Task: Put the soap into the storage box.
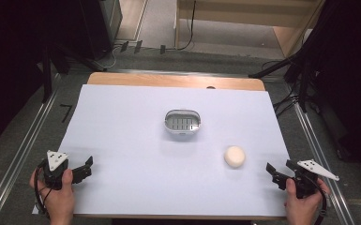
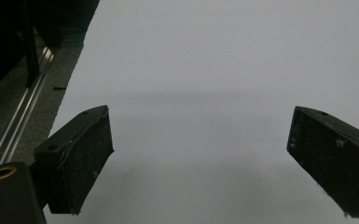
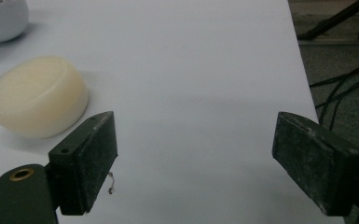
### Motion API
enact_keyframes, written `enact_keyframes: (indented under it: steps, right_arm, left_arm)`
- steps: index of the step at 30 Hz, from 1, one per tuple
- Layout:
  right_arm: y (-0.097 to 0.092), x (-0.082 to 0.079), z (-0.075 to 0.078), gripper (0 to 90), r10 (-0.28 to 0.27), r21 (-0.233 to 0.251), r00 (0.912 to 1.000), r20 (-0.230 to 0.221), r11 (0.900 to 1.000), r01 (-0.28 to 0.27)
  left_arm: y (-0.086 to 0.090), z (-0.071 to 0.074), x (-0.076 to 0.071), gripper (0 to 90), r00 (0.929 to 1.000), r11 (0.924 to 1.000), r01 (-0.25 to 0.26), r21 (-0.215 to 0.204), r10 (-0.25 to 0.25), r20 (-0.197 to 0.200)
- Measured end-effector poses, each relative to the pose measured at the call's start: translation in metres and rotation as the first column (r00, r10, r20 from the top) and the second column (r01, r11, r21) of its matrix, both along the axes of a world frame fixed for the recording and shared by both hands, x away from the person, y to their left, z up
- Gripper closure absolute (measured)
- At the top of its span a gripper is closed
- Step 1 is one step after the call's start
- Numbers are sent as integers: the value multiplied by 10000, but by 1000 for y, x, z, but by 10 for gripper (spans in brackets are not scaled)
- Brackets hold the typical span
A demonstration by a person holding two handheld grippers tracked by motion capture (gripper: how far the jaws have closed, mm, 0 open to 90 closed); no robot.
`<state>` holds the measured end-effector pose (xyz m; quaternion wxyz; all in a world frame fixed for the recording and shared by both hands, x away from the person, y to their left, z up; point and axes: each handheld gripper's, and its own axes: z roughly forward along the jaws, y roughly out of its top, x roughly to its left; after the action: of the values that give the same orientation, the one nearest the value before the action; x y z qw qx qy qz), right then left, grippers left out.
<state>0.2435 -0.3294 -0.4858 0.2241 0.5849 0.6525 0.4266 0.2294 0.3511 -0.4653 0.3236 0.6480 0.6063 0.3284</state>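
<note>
My right gripper point(image 1: 277, 172) sits low at the near right edge of the table, jaws spread wide and empty, and looking along them I have bare white sheet between the pads point(image 3: 91, 161) with the cream puck point(image 3: 36, 95) just off past the left-hand jaw, close but not touching. From above, that same puck point(image 1: 235, 156) lies flat on the white table cover point(image 1: 122, 140), right of centre and nearer to me than the little grey basket point(image 1: 183, 123), which stands upright in the middle, well apart from it. Over on the other side my left gripper point(image 1: 85, 168) is parked at the near left corner, jaws wide as well, nothing in them, and its own view gives me plain sheet ahead of the left gripper point(image 2: 200, 158). Now, the puck: a squat round disc, smooth matte sides, rounded top edge, reads to me like a bar of soap or wax, so I judge it light, firm rather than squashy, and likely a bit slippery. I would take it across its width, pads flat on opposite sides of the rim, low down near the table so the curved shoulder does not squirt it out, and squeeze gently since the surface may mark
</note>
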Motion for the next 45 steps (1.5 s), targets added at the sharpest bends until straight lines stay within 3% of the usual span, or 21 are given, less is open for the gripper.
enact_keyframes:
  steps: [3,9,14,16,19,23,24,25,28,32,36,39,41,42,45]
  right_arm:
    - [0,3,0,136,-21,-24,9994,-345,10000,21]
    - [-3,4,3,134,-33,262,9994,-351,9996,42]
    - [9,12,3,143,208,-570,9905,-1357,9980,-288]
    - [14,13,3,182,161,-1087,9891,-1465,9936,-323]
    - [18,16,7,202,375,-917,9879,-1504,9944,-517]
    - [21,17,9,237,614,-1091,9878,-1428,9910,-774]
    - [22,18,10,327,1213,-1046,9796,-1605,9847,-1391]
    - [23,18,12,300,1313,-1144,9782,-1610,9820,-1506]
    - [23,17,20,338,1295,-1372,9774,-1672,9786,-1531]
    - [25,21,25,294,1742,-1171,9603,-2177,9722,-2029]
    - [30,26,25,238,2265,-861,9272,-2984,9611,-2625]
    - [30,27,27,246,2153,-816,9246,-3143,9642,-2523]
    - [30,30,31,290,2078,-925,9183,-3371,9633,-2519]
    - [32,32,33,289,2369,-759,8991,-3680,9561,-2830]
    - [40,37,35,252,2647,-856,8752,-4050,9420,-3245]
  left_arm:
    - [0,0,0,73,10000,10000,7,3,-7,21]
    - [0,0,0,73,10000,10000,-26,-13,26,25]
    - [0,0,0,73,10000,10000,24,4,-24,52]
    - [0,0,-1,74,9999,10000,35,14,-35,99]
    - [0,0,-1,74,9999,10000,18,-3,-18,124]
    - [0,0,-1,74,10000,10000,15,15,-15,88]
    - [-1,0,-1,74,10000,10000,36,22,-36,83]
    - [0,0,-1,74,10000,10000,35,20,-35,92]
    - [0,0,-1,73,9999,10000,32,4,-32,103]
    - [-1,0,-1,74,10000,10000,52,70,-53,84]
    - [-1,0,-1,74,10000,9999,39,92,-40,80]
    - [-2,0,-1,74,10000,9999,49,148,-50,73]
    - [-2,0,-1,74,9999,9998,56,215,-58,97]
    - [-3,0,-1,74,9999,9997,63,241,-65,94]
    - [-4,0,-1,74,10000,9993,65,361,-67,61]
